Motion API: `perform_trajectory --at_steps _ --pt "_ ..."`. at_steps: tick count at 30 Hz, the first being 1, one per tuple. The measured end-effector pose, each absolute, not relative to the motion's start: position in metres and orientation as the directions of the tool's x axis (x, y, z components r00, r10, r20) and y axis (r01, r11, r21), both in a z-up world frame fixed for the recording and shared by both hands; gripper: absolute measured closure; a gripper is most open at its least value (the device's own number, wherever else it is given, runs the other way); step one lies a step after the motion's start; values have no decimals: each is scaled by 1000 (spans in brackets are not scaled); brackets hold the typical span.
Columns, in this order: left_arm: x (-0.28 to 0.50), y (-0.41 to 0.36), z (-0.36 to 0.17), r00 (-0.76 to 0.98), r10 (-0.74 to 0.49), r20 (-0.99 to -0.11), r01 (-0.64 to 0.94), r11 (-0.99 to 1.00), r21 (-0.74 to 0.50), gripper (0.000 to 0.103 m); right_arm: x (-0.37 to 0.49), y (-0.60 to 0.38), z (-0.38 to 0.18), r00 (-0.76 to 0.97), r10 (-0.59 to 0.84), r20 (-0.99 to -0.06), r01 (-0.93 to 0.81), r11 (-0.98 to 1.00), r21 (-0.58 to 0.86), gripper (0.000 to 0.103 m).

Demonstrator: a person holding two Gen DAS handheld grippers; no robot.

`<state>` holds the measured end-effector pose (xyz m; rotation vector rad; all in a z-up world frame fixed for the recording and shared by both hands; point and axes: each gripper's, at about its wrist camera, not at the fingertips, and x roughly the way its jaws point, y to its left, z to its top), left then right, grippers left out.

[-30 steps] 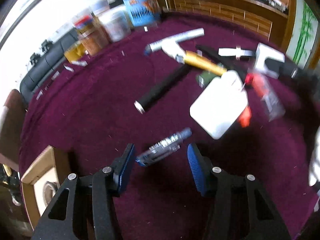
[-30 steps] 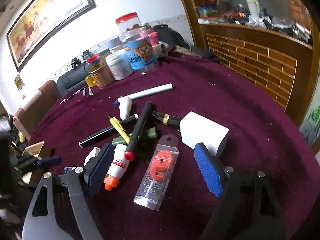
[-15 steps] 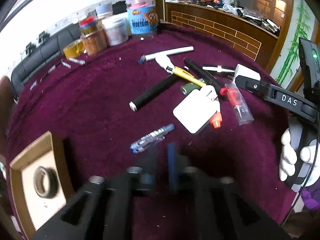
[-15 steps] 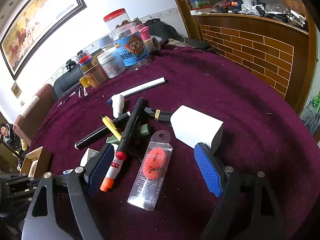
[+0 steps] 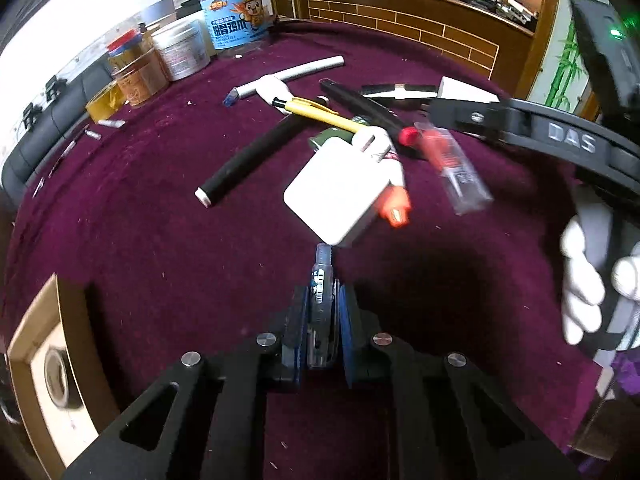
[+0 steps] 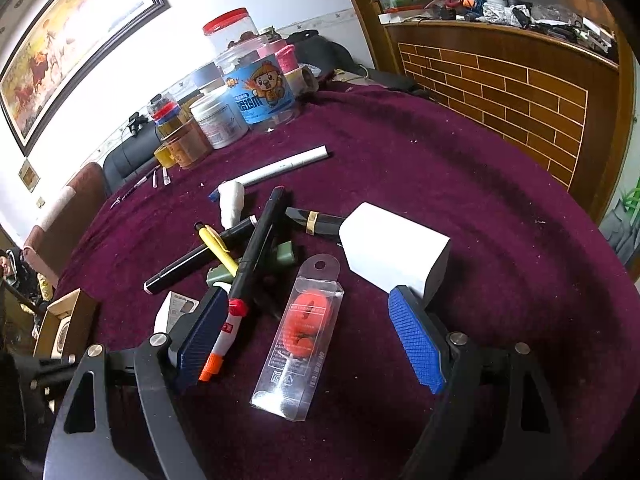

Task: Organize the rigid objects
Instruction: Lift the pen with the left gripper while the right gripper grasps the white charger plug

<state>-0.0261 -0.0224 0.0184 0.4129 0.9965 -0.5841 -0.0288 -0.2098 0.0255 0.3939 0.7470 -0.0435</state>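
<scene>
My left gripper (image 5: 322,312) is shut on a clear plastic pen case (image 5: 321,280) and holds it pointing forward above the maroon tablecloth (image 5: 140,216). Ahead lies a white square charger (image 5: 338,190) on a pile of pens and markers. My right gripper (image 6: 308,328) is open above a clear packet with an orange item (image 6: 300,336); it also shows in the left wrist view (image 5: 456,172). A white box (image 6: 394,252) lies by its right finger, an orange-tipped glue tube (image 6: 222,340) by its left finger.
A black marker (image 5: 244,164), a yellow pen (image 5: 320,114) and a white marker (image 5: 296,76) lie in the pile. Jars and tubs (image 6: 256,92) stand at the table's far edge. A cardboard box holding a tape roll (image 5: 48,364) sits at the left.
My left gripper has shut on the clear pen case, which lay flat on the cloth between the open fingers a second ago, and lifted it. The right gripper has barely moved.
</scene>
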Motion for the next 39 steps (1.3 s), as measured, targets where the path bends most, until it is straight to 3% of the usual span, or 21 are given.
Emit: perform_trajectory --at_steps 2,5,7,8,9,14,19,24,28,35,39 --pt "-25 -22 18 422 -254 -870 599 799 56 88 -29 -210 25 737 106 -668 175 924 340 20" --pt "-21 -30 11 459 -235 -857 574 815 84 72 -28 -212 24 732 116 -672 176 920 351 20" --pt "-18 -29 10 454 -249 -855 555 830 53 74 -28 -213 23 732 117 -671 180 916 357 20" --pt "-15 -27 10 439 -263 -859 543 840 20 89 -28 -215 23 732 118 -671 184 914 361 20" --pt "-16 -25 11 437 -268 -859 531 847 6 92 -28 -215 22 731 119 -672 186 913 364 20" --pt "-38 0 31 459 -359 -813 494 863 -101 92 -25 -214 21 723 118 -681 188 915 358 20" --pt "-80 45 71 542 -475 -693 451 860 -237 91 -25 -210 22 723 100 -684 188 924 333 20" --pt "-112 94 94 606 -517 -605 416 854 -312 91 -43 -194 46 786 16 -618 168 957 238 20" --pt "-123 126 96 627 -512 -587 383 859 -341 91 -28 -169 59 716 233 -658 -14 947 320 20" --pt "-136 166 87 667 -495 -557 322 865 -384 91 22 -131 37 540 357 -763 -72 922 380 18" --pt "-135 187 81 681 -489 -546 286 863 -417 91 18 -98 52 500 477 -723 -210 877 433 17"
